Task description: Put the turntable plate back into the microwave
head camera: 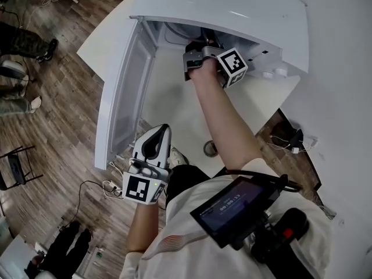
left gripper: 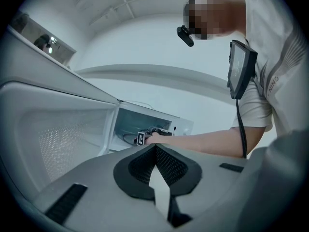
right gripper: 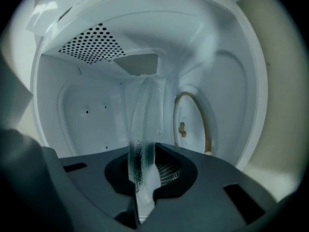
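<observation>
Reaching into the microwave (head camera: 232,7) past its open door (head camera: 125,92) with the right gripper (right gripper: 145,170). Pinching the rim of the glass turntable plate (right gripper: 142,124) between fingers (right gripper: 166,170) drawn almost together. Carrying it edge-on, straight out beyond the fingertips, inside the cavity but not yet set down. Noting the roller ring (right gripper: 206,129) and drive hub (right gripper: 182,128) off to one finger's side, apart from the glass. Holding the left gripper (head camera: 158,133) outside, door ahead of its fingertips, fingers closed on nothing.

Risks, as judged:
- Dropping the plate: narrow hold on smooth glass, any tilt or jolt.
- Knocking its far edge on the cavity wall by pushing too deep.
- Seating it off the hub by releasing before centring over the ring.
- Nudging the ring askew while lowering.
</observation>
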The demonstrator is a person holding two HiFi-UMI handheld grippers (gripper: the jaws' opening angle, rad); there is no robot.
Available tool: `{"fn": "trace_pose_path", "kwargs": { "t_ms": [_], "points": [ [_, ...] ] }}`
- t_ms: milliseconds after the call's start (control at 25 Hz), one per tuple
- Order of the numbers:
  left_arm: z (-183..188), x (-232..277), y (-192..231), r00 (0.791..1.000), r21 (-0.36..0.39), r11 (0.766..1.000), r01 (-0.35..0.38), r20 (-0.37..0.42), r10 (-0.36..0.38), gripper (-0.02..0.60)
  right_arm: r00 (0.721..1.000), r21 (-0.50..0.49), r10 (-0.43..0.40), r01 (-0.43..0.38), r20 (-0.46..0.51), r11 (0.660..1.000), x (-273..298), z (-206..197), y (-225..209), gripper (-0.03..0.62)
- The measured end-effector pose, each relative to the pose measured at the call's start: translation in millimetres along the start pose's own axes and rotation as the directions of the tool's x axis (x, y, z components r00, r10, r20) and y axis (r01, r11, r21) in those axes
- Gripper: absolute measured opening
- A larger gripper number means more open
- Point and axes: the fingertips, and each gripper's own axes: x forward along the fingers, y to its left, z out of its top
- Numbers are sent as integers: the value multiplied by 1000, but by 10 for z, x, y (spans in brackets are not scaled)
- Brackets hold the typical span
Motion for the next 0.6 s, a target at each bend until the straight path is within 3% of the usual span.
{"fn": "trace_pose_path", "kwargs": {
  "t_ms": [600],
  "points": [
    [-37,-1,2,1000,-18,1000,15,-15,-15,9,996,-30,-76,77,39,997,170,47,-155,28]
  ]
}}
